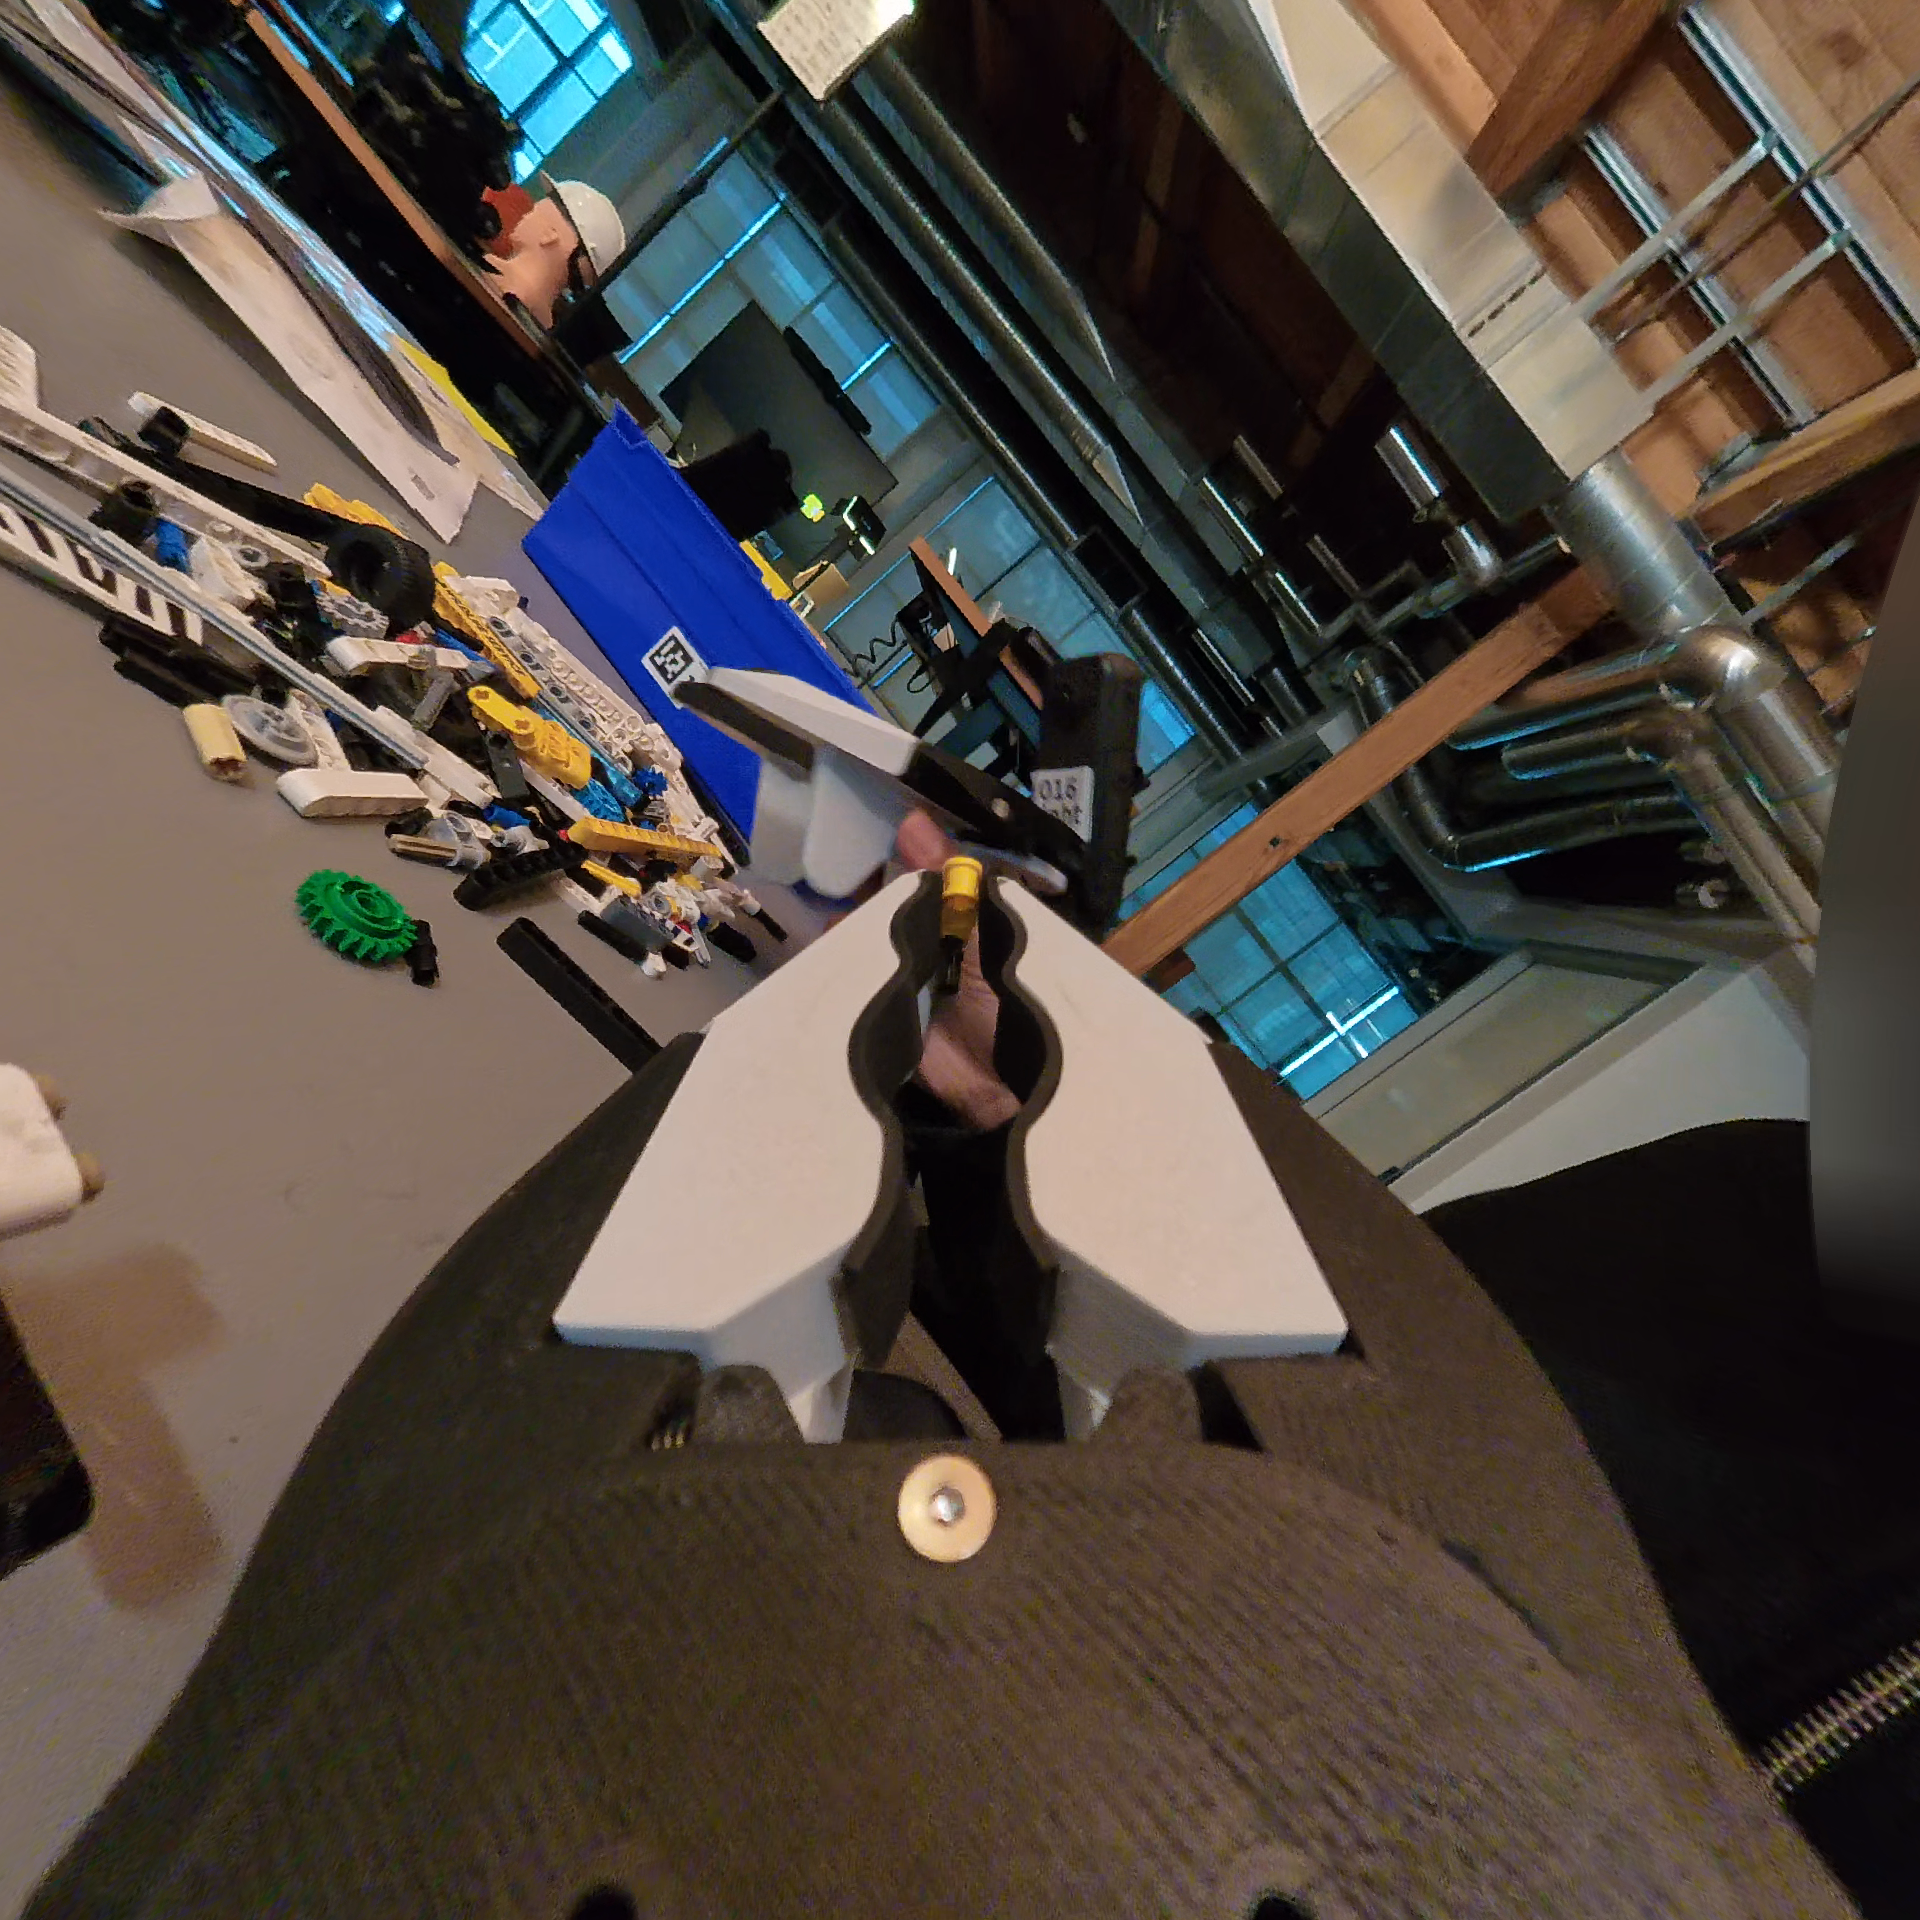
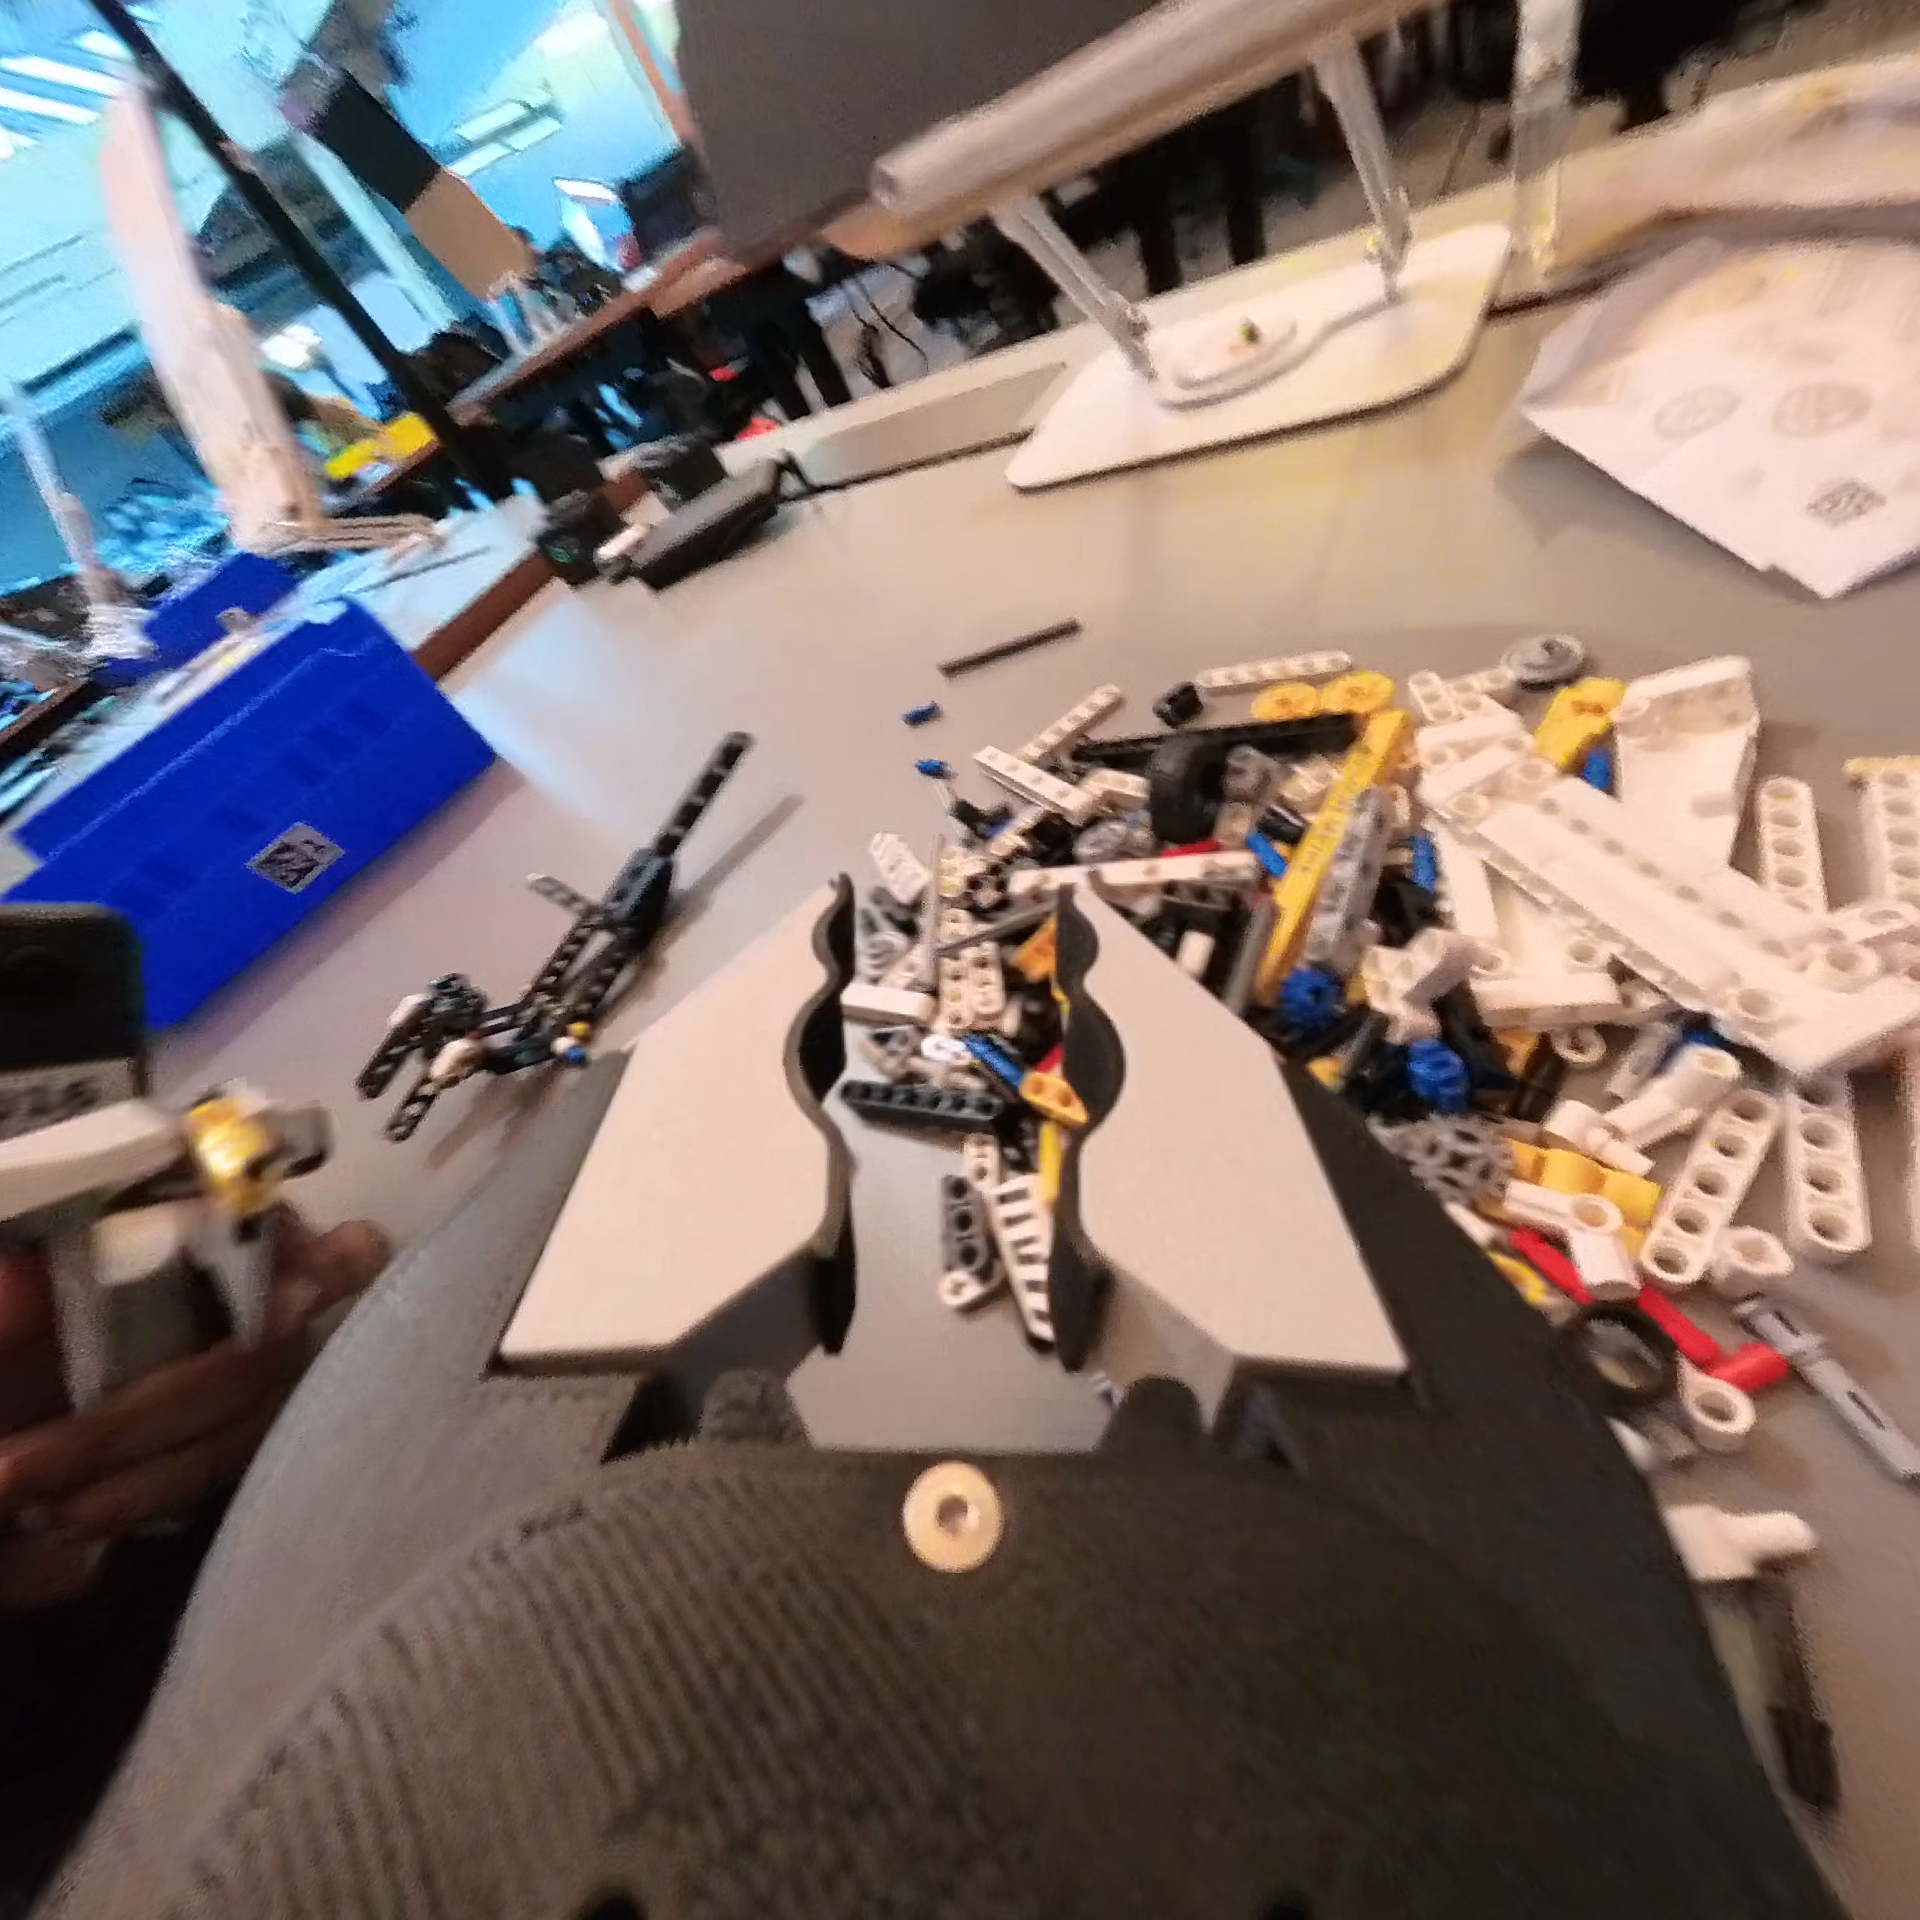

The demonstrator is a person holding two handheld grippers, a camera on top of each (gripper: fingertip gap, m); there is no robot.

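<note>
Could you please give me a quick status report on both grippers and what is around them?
Left gripper shut on small yellow pin, held in the air. Right gripper open, empty, over pile of building pieces. Blue bin off to the left.

Grey table [image 2: 727, 644] carried sprawling heap of white, yellow, black and blue building parts [image 2: 1455, 935]. Green gear [image 1: 353, 914] lay apart from heap, small black pin touching it. Black beam assembly [image 2: 540, 987] sat alone between heap and blue bin [image 2: 229, 790], which stood at table's far edge with square marker sticker on side. Printed instruction sheets [image 2: 1745, 416] lay beyond heap, near white stand base [image 2: 1247, 384]. Black adapter [image 2: 686, 540] rested toward far edge.
</note>
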